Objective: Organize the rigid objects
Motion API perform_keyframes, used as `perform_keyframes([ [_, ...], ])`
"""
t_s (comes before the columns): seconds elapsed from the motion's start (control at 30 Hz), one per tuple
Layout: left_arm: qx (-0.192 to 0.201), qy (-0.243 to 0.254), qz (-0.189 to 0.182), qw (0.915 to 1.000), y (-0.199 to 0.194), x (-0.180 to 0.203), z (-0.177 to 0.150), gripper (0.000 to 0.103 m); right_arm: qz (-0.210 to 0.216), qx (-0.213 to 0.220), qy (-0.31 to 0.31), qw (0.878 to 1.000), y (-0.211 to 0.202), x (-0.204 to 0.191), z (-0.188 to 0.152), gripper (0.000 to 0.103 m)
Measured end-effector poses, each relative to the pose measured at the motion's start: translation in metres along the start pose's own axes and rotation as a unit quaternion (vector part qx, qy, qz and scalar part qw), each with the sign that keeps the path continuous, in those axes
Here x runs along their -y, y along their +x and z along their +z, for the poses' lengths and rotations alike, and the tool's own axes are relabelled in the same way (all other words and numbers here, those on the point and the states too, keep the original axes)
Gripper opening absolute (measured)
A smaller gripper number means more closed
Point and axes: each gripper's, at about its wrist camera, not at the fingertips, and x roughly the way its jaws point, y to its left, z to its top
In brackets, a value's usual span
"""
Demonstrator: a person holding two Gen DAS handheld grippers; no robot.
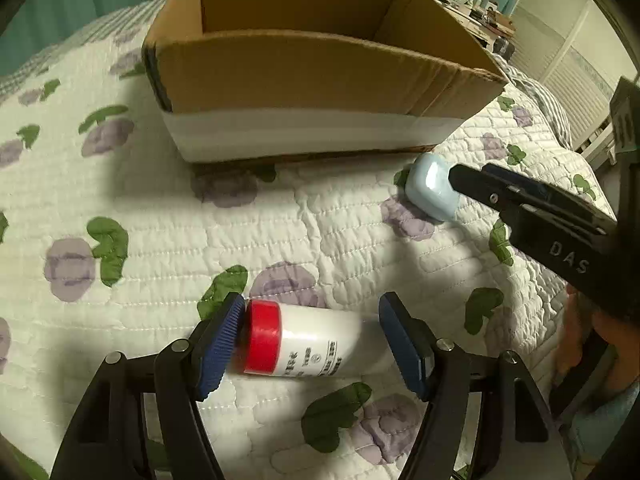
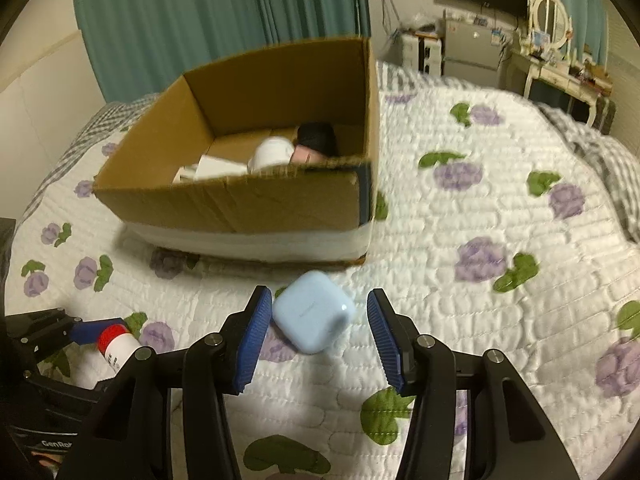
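Note:
A white bottle with a red cap point(image 1: 312, 344) lies on its side on the quilt, lengthwise between the blue pads of my left gripper point(image 1: 312, 340). That gripper stands open, its left pad close against the cap. A pale blue earbud case point(image 2: 314, 312) rests on the quilt between the fingers of my right gripper point(image 2: 316, 336), which is open with a clear gap on the right side. In the left wrist view the earbud case point(image 1: 432, 188) shows beside a right gripper finger point(image 1: 500, 196). The bottle point(image 2: 118, 346) and left gripper point(image 2: 80, 332) appear at lower left.
An open cardboard box point(image 2: 240, 200) stands on the flowered quilt point(image 2: 480, 320) just beyond both objects, holding white items and a black and pink thing. The same box point(image 1: 320, 76) fills the top of the left wrist view. Teal curtains and a dresser stand behind the bed.

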Motion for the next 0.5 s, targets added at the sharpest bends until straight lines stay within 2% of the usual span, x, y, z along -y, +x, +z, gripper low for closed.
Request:
perform_keyframes([
  [0.1, -0.009, -0.018, -0.011, 0.9997, 0.014, -0.003, 0.003, 0.073, 0.000, -0.024, 0.005, 1.000, 0.012, 0.003, -0.002, 0.050],
  [0.13, -0.015, -0.023, -0.010, 0.9996, 0.020, -0.003, 0.005, 0.073, 0.002, -0.029, 0.007, 1.000, 0.014, 0.004, -0.003, 0.039],
  [0.17, -0.017, -0.022, -0.007, 0.9996, 0.020, -0.003, 0.005, 0.073, 0.003, -0.030, 0.007, 1.000, 0.014, 0.004, -0.003, 0.019],
  [0.23, -0.015, -0.017, 0.001, 0.9997, 0.021, 0.002, 0.005, 0.074, 0.014, -0.015, 0.001, 1.000, 0.007, 0.002, -0.002, 0.003],
  [0.3, -0.014, -0.016, -0.001, 0.9998, 0.019, 0.003, 0.005, 0.074, 0.023, 0.004, -0.011, 1.000, -0.004, -0.003, 0.000, 0.001],
  [0.4, -0.013, -0.023, -0.006, 0.9996, 0.014, 0.002, 0.005, 0.074, 0.031, 0.009, -0.014, 0.999, -0.010, -0.004, 0.001, 0.001],
  [0.5, 0.006, -0.024, 0.006, 0.9997, -0.001, -0.002, 0.005, 0.074, 0.029, 0.007, 0.003, 1.000, -0.012, 0.004, 0.001, 0.003],
])
